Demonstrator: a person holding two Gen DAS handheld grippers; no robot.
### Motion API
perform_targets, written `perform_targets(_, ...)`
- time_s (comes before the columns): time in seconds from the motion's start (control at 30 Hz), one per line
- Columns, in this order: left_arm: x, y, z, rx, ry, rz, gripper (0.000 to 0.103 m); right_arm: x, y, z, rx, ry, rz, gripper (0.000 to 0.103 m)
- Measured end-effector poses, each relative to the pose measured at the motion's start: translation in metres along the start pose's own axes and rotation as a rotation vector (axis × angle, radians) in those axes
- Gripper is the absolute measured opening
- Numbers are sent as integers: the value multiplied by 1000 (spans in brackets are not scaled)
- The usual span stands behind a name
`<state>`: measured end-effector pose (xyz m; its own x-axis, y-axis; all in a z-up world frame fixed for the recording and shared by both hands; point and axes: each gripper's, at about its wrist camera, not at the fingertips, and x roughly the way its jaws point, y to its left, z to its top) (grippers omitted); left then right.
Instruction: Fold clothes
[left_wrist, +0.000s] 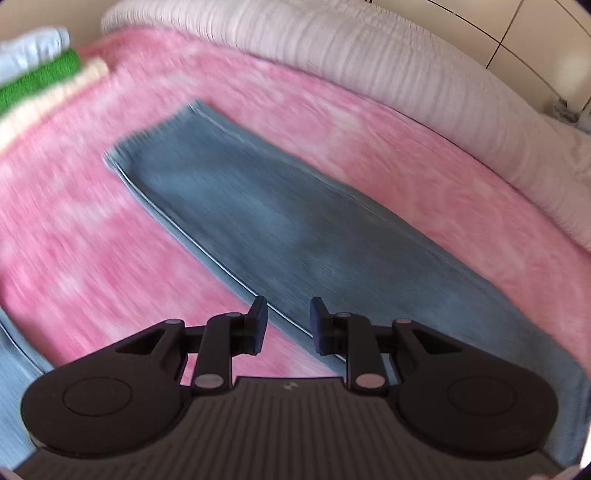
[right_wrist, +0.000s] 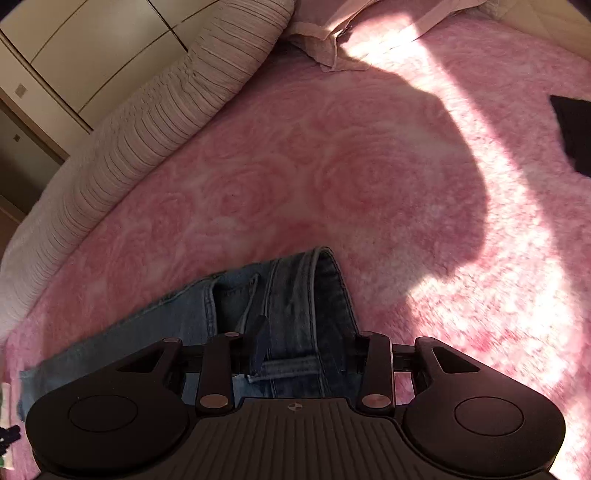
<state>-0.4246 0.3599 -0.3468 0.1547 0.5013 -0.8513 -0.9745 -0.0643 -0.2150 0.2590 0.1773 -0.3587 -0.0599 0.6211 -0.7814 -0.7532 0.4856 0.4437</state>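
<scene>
Jeans lie diagonally across the frame centre on the blanket; folded clothes sit upper left, a long pillow along the top.

Blue jeans lie flat, legs stacked, waistband bunched.

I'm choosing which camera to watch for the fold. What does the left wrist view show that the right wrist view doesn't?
Only the left wrist view: the jeans' leg laid out flat to the hem, a stack of folded clothes at the far corner, and the left gripper, open above the leg's edge.

Only the right wrist view: the jeans' waistband between the right gripper's open fingers, a dark cloth at the right edge, and a sunlit patch.

Both: the jeans, the pink blanket and the long ribbed pillow.
</scene>
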Motion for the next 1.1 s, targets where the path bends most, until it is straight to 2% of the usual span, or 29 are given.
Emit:
perform_targets(0.17, -2, -23, -18, -9, 28, -13, 20, 31, -26, 12, 64, 31, 122, 37)
perform_targets(0.2, -4, -26, -20, -6, 29, -13, 20, 31, -30, 12, 66, 27, 146, 10)
perform_targets(0.23, -6, -30, -21, -1, 28, -15, 20, 31, -33, 12, 65, 23, 166, 5)
perform_targets(0.33, -11, -40, -26, 28, 21, -5, 20, 22, -24, 13, -55, -4, 91, 3)
perform_targets(0.4, -9, -47, -30, 54, 33, 11, 20, 35, -6, 9, -228, 7, -128, 2)
perform_targets(0.43, -6, -51, -32, 63, 48, 17, 20, 42, 4, 4, -310, 4, -170, 3)
perform_targets(0.5, -5, -59, -37, 84, 63, 10, 20, 41, 12, 2, -348, -1, -184, 12)
perform_targets(0.53, -6, -63, -39, 98, 64, 5, 20, 41, 16, 2, -363, -3, -190, 12)
perform_targets(0.57, -8, -67, -41, 115, 62, 1, 20, 33, 10, 5, -327, -5, -171, 17)
perform_targets(0.6, -11, -70, -43, 128, 59, -3, 20, 20, 2, 6, -278, -9, -137, 25)
perform_targets(0.63, -13, -73, -45, 138, 58, -9, 20, 7, -5, 6, -230, -11, -101, 27)
perform_targets(0.7, -16, -75, -48, 140, 60, -16, 20, -22, -18, 1, -175, 16, 23, 39)
perform_targets(0.73, -17, -75, -50, 131, 65, -21, 20, -34, -24, -4, -156, 45, 74, 41)
perform_targets(0.83, -18, -75, -55, 95, 82, -34, 20, -62, -48, -28, -90, 137, 204, 44)
perform_targets(0.9, -17, -76, -58, 77, 96, -43, 20, -70, -61, -47, -54, 200, 254, 44)
perform_targets(0.97, -16, -79, -62, 78, 113, -48, 20, -70, -68, -62, -40, 240, 279, 44)
perform_targets(1.1, -15, -89, -66, 122, 131, -55, 20, -48, -68, -80, -77, 267, 299, 45)
